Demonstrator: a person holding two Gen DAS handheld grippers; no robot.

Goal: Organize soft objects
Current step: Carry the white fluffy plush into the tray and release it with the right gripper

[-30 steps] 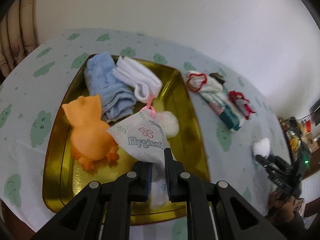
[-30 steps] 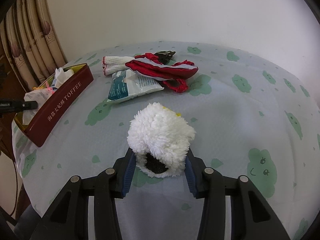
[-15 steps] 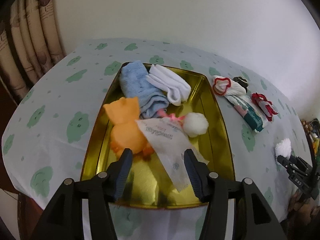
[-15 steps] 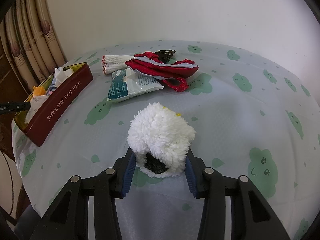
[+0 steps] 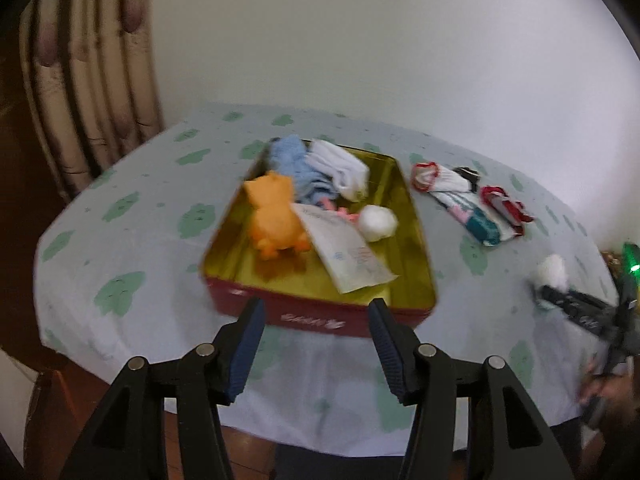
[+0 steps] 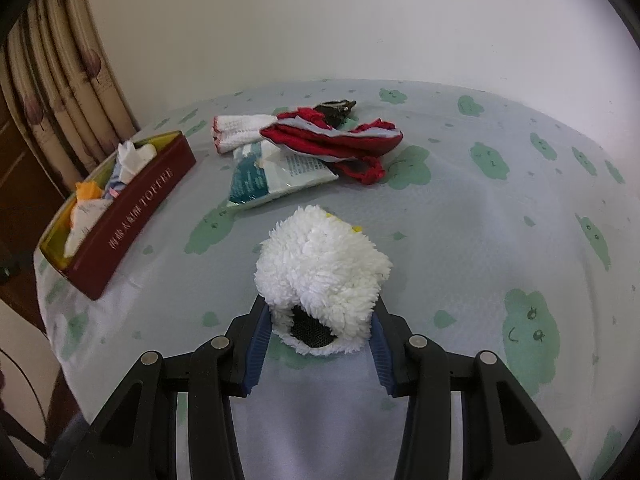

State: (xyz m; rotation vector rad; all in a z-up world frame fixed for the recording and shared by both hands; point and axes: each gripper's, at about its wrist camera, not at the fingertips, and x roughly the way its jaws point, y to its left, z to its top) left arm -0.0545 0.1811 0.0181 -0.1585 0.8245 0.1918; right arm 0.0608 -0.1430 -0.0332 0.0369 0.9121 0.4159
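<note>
Tablecloth (image 6: 460,208) fills both views; left view is blurred. My left gripper (image 5: 316,344) gapes empty before the tin (image 5: 320,316). My right gripper (image 6: 318,344) clamps the fluffy toy (image 6: 320,268), its underside hidden.

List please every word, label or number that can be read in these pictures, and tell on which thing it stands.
"TOFFEE": on the red side of the tin, after a row of Chinese characters too small to read.
Printing on the white sachet in the tin: blurred, unreadable.
Printing on the teal and white packet: too small to read.
</note>
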